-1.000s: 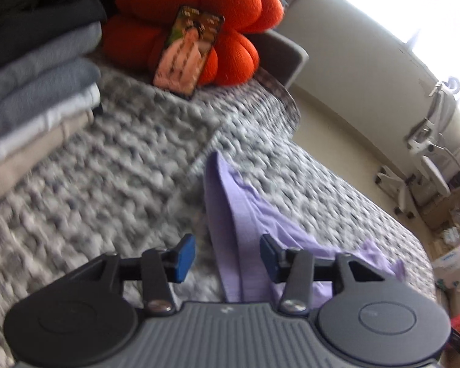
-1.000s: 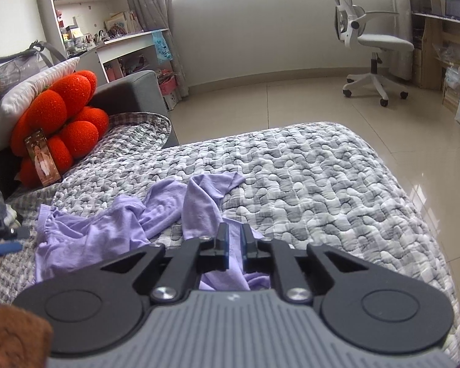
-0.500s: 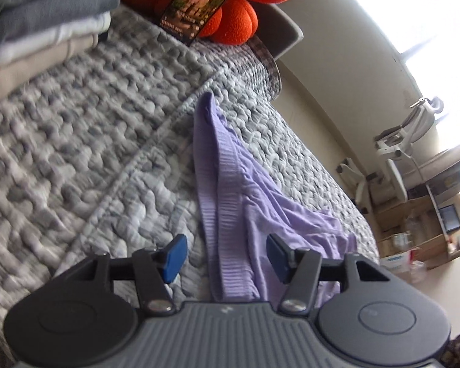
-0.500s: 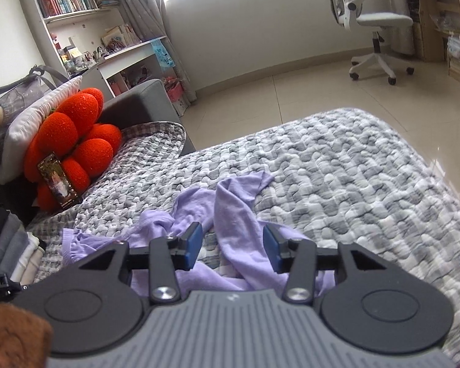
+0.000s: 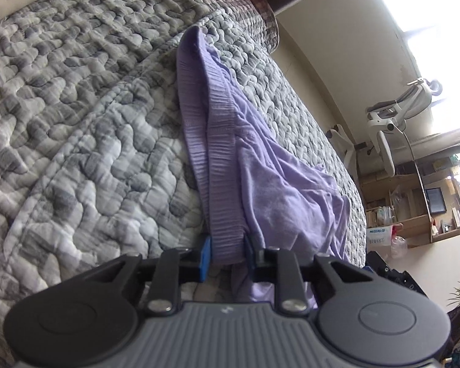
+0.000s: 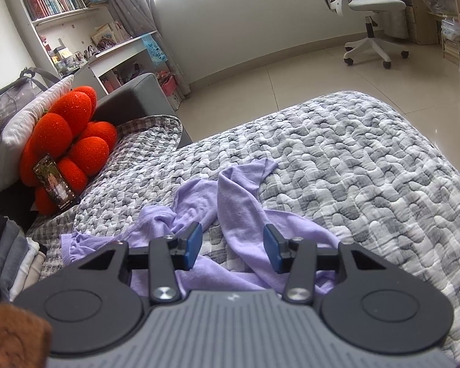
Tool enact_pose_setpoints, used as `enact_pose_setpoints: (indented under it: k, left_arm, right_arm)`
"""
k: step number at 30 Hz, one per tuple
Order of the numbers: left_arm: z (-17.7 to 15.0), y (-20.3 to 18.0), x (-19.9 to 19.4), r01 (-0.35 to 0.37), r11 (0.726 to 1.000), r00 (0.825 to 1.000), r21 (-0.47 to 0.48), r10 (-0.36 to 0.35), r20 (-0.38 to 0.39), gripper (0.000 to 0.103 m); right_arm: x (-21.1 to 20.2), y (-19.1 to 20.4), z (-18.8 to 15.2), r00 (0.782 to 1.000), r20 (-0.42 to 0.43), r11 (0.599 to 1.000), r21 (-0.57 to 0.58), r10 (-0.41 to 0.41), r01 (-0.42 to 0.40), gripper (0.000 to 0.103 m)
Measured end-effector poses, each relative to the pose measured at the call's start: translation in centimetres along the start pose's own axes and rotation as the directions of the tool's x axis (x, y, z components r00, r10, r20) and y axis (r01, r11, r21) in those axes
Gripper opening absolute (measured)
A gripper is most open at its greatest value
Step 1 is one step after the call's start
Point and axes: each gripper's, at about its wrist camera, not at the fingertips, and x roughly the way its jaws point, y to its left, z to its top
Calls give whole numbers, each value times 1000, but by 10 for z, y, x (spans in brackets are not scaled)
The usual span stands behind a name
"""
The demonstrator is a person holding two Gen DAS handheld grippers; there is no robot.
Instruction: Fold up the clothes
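Lilac garment (image 5: 270, 165) lies crumpled on grey quilt (image 5: 76, 116).

Left wrist view: left gripper (image 5: 227, 253) was spread over ribbed waistband (image 5: 217, 153) half a sec ago; jaws now closing on it, pads touching the band. Pickup prob. starting.

Right wrist view: right gripper (image 6: 233, 243), pinched a sec ago, now released, jaws wide & apart from the cloth (image 6: 236, 211) below. Free to regrip for spreading.

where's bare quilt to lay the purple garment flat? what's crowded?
Free: the wide quilt stretch between the purple garment and the bed's floor-side edge; also the strip between the garment and the orange cushion. Crowded: the folded clothes stack corner beside that cushion. The left gripper is closing on the ribbed hem; the right gripper is open above the cloth.
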Motion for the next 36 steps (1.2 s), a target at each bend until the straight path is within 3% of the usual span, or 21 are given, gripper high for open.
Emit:
enact_pose_setpoints:
  k: [5,9,14,19,24,25,28,32,36]
  left_arm:
    - [7,-5,-23,-40,999,991,19,38,128,22]
    - [16,2,-51,-83,996,968,21,76,240,22]
    - [22,18,-73,-109,994,943,-15,109,316,22]
    - [25,27,-81,-179,983,923,-34,180,340,22]
    - [29,29,-73,-269,962,930,53,245,274,22]
    - [30,29,-68,-275,958,938,86,248,242,22]
    - [30,29,-62,-299,948,938,111,271,218,23]
    - [31,27,-63,-294,949,935,112,261,239,45]
    - [37,20,-59,-306,946,929,108,272,250,47]
  right_arm:
    - [0,-2,0,1000,-5,1000,6,-2,2,48]
    - [-2,-6,1,1000,-3,1000,12,-6,6,49]
    - [-2,-10,1,1000,-8,1000,26,-10,11,49]
    - [-1,-12,2,1000,-15,999,40,-7,7,51]
    - [4,-15,4,1000,-27,999,52,-14,15,53]
    - [6,-17,5,999,-29,998,57,-16,18,54]
    - [10,-20,9,999,-35,997,76,-19,22,54]
    - [16,-20,12,999,-52,996,85,-15,20,55]
    - [24,-16,15,997,-70,998,68,-12,17,55]
